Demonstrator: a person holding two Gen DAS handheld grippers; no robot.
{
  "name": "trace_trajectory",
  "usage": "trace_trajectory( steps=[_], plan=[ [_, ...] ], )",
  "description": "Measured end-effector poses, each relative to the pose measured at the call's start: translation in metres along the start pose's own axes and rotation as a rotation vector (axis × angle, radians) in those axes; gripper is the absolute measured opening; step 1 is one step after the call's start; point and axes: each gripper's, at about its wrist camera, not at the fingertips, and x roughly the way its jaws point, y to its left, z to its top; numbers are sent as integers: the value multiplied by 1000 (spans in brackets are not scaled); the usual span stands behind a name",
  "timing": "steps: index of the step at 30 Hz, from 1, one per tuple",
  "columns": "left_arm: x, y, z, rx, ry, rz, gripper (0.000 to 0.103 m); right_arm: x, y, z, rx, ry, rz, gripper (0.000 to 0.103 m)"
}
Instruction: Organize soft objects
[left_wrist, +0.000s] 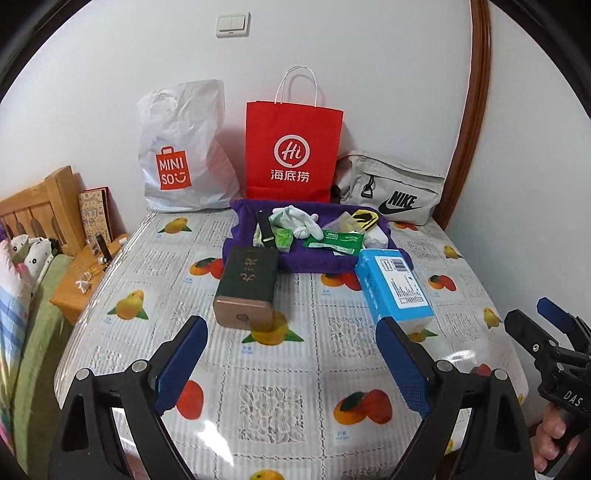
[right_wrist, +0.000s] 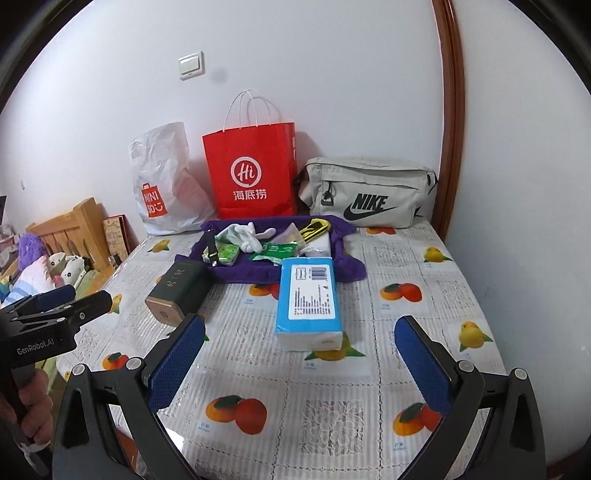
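A purple towel (left_wrist: 314, 260) (right_wrist: 258, 267) lies on the table with white gloves (left_wrist: 295, 219) (right_wrist: 245, 234), green tissue packs (left_wrist: 336, 242) (right_wrist: 277, 251), a black strap and a yellow item on it. A blue tissue pack (left_wrist: 397, 286) (right_wrist: 310, 299) and a dark green box (left_wrist: 247, 286) (right_wrist: 179, 291) lie in front of it. My left gripper (left_wrist: 291, 328) is open and empty, short of the box. My right gripper (right_wrist: 299, 332) is open and empty, just before the blue pack. Each gripper also shows at the other view's edge (left_wrist: 535, 317) (right_wrist: 74, 299).
A white Miniso bag (left_wrist: 181, 155) (right_wrist: 162, 184), a red paper bag (left_wrist: 293, 147) (right_wrist: 255, 170) and a grey Nike bag (left_wrist: 395, 192) (right_wrist: 369, 192) stand against the wall. A fruit-print cloth (left_wrist: 280, 373) covers the table. A wooden bedside stand (left_wrist: 77, 280) and bed are left.
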Motion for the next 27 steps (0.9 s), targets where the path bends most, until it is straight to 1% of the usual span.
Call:
trace_trajectory(
  steps=[9, 27],
  plan=[
    [-12, -4, -7, 11, -15, 3, 93, -8, 6, -7, -19, -3, -11, 101],
    [-17, -6, -10, 10, -23, -9, 93, -16, 9, -7, -29, -14, -21, 101]
  ],
)
